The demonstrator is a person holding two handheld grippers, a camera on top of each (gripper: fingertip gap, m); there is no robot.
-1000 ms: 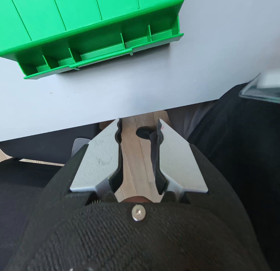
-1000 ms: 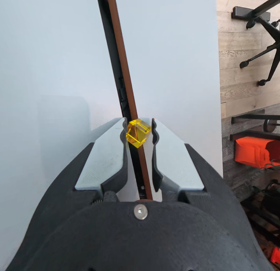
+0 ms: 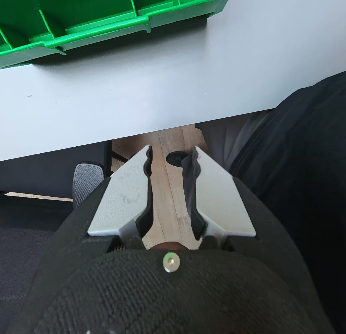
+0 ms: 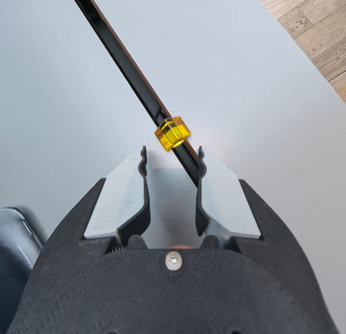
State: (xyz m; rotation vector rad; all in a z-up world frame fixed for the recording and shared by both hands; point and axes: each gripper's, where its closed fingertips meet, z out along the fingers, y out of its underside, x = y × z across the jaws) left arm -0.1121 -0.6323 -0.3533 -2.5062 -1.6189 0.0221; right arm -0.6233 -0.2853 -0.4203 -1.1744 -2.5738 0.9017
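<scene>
Left gripper [image 3: 172, 153] is hanging off the white table [image 3: 131, 104] edge, jaws apart and empty, over wood floor [image 3: 168, 203]; green bin [image 3: 112, 12] is sitting well ahead, a dark-clothed person [image 3: 299, 175] at right. Right gripper [image 4: 171, 150] is hovering with fingers spread, gripping nothing, just behind a translucent yellow cube [image 4: 172, 132] resting on the table seam [image 4: 121, 53].

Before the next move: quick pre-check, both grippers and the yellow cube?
1. Right gripper open: ok.
2. Yellow cube free of the fingers, just beyond the tips: ok.
3. Cube resting stably beside the dark gap between the table panels: cannot tell.
4. Left gripper open and empty: ok.
5. Left gripper over the table: not ok, it hangs off the near edge.
6. Green bin contents: cannot tell.
</scene>
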